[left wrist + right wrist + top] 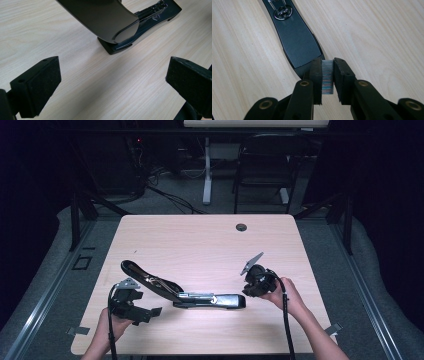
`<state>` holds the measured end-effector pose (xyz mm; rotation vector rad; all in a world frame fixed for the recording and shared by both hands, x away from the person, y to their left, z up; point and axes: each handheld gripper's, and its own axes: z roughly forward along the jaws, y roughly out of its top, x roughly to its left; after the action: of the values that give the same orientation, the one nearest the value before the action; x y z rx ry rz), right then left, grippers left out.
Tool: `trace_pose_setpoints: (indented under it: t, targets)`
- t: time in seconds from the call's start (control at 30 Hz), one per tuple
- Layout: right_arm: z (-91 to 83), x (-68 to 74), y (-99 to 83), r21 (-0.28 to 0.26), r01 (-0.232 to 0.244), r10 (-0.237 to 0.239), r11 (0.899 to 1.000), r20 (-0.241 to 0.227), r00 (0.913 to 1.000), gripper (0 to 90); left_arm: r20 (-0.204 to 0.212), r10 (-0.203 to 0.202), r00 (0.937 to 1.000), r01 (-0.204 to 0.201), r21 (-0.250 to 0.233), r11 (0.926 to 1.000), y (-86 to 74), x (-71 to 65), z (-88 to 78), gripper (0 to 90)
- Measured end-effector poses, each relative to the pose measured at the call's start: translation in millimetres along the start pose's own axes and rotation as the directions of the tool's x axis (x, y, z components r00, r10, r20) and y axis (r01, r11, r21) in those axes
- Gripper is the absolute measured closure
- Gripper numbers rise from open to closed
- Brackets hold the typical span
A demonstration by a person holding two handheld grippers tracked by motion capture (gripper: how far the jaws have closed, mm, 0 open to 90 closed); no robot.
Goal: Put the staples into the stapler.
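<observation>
While the stapler (200, 297) lies opened on the tabletop (210, 240) for reloading, a staple strip (327, 77) is clamped in the right claw (327, 80) beside its base, and the left claw (112, 82) is held apart.

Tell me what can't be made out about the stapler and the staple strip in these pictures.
- Staple strip, right gripper view: its sides hidden by the right gripper pads.
- Stapler, left gripper view: raised lid cut off by the top edge.
- High view: staple channel too small to tell whether loaded.
- Left gripper: open, nothing between.

Stapler (120, 27) top cut off by upper edge.
</observation>
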<state>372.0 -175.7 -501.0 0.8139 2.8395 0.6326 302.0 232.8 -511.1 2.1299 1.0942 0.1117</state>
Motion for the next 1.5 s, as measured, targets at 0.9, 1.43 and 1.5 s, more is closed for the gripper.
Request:
trace_pose_setpoints:
  t: [0.9, 1.43, 1.5]
  targets:
    - [-3.3, 4.4, 14.2, -0.049, 0.037, -0.038, 0.998, -0.031, 0.9988, 77.8, -0.005, -0.014, 0.9999, 0.014, -0.002, 0.9999, 0.4, 1.9, 0.5, 0.1]
    - [2.5, 11.3, 33.3, -0.079, 0.066, -0.071, 0.995, -0.063, 0.9955, 77.8, -0.013, -0.024, 0.9996, 0.023, -0.032, 0.9992, 0.6, 3.6, -3.0, 0.1]
    - [3.4, 12.1, 35.5, -0.082, 0.069, -0.074, 0.994, -0.065, 0.9951, 77.8, -0.012, -0.024, 0.9996, 0.023, -0.033, 0.9992, 0.6, 3.6, -2.9, 0.1]
